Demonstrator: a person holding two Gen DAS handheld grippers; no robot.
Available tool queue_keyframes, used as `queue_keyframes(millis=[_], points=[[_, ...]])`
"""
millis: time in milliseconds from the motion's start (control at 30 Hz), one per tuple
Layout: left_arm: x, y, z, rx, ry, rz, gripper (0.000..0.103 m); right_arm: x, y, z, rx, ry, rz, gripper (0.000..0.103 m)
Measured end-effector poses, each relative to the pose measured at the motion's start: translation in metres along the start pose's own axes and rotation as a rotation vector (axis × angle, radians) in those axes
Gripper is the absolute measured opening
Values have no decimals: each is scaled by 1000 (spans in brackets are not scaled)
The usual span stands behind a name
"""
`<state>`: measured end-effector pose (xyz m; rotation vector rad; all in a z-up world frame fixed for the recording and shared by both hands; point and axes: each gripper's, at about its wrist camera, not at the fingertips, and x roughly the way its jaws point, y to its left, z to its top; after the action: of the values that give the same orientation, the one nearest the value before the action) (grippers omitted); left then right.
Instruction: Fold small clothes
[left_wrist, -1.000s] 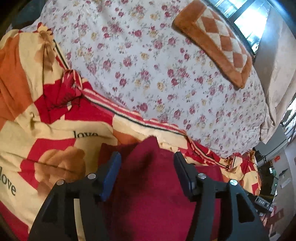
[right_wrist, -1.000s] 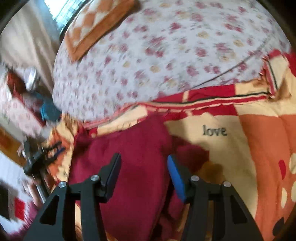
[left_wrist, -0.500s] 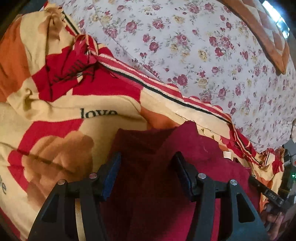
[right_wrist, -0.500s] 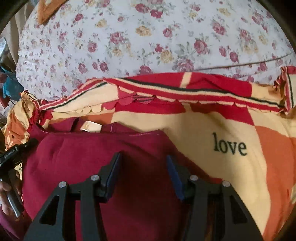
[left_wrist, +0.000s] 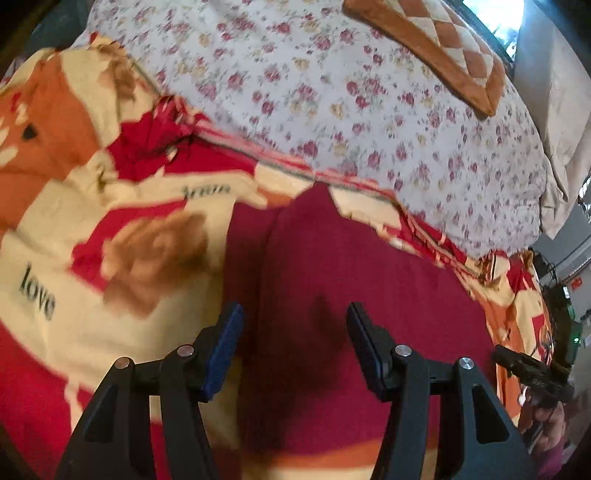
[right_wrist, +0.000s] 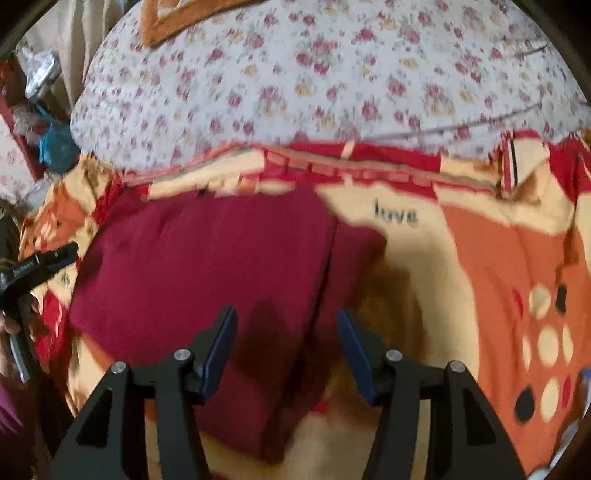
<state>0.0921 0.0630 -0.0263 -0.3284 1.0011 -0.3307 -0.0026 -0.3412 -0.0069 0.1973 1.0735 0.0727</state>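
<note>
A dark red garment lies flat on a red, cream and orange "love" blanket, with a lengthwise fold line down its left part. My left gripper hovers open over that fold with nothing pinched. In the right wrist view the same garment spreads to the left, its folded edge running between the fingers. My right gripper hangs above that edge, its jaws closing, pads clear of the cloth. The picture is motion-blurred.
A white sheet with small roses covers the bed beyond the blanket, with an orange checked cushion at the far end. The other hand-held gripper shows at the left edge. Cluttered shelves stand past the bed.
Half a second ago both grippers were low and close to the garment's far edge. Both have drawn back, so more of the bed shows. The garment stays on the blanket.
</note>
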Motion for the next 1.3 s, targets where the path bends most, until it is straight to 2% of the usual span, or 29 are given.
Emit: queue_keyframes(millis=[33,67,133,233,333,467,533,600,733,767,800,867,1000,1033,1200,1300], points=[[0,4,-8,-11,21,4,38,4,2,-7,-14,22,-3,20],[0,6,-12,-19,29,6,38,9,6,-16,-48,45,-18,13],[-3,11,-23,-38,37,13,38,3,12,-24,-101,17,-46,11],[-2,14,-32,-43,32,46,38,-5,6,-27,-69,9,-41,11],[0,16,-36,-69,23,84,38,2,8,-29,-92,37,-79,11],[0,12,-37,-67,-24,130,38,-23,18,-17,-57,-28,-112,29],[3,8,-38,-56,-36,152,38,-29,27,-10,-64,-49,-89,39],[7,8,-39,-53,-32,156,38,-24,45,-4,-98,-41,-54,40],[9,12,-40,-56,-35,147,38,8,86,7,-181,-6,-7,40],[9,13,-40,-62,-37,142,38,30,111,16,-216,12,22,40],[10,14,-40,-68,-38,135,38,30,111,16,-216,12,22,40],[11,16,-40,-73,-38,125,38,51,138,26,-254,28,64,40],[14,16,-40,-55,-42,115,38,91,192,44,-352,41,78,39],[14,17,-40,-51,-42,112,38,91,192,44,-352,41,78,39],[17,19,-39,-46,-43,94,38,135,242,69,-426,68,82,39],[18,21,-37,-57,-43,76,38,144,253,78,-441,68,75,39]])
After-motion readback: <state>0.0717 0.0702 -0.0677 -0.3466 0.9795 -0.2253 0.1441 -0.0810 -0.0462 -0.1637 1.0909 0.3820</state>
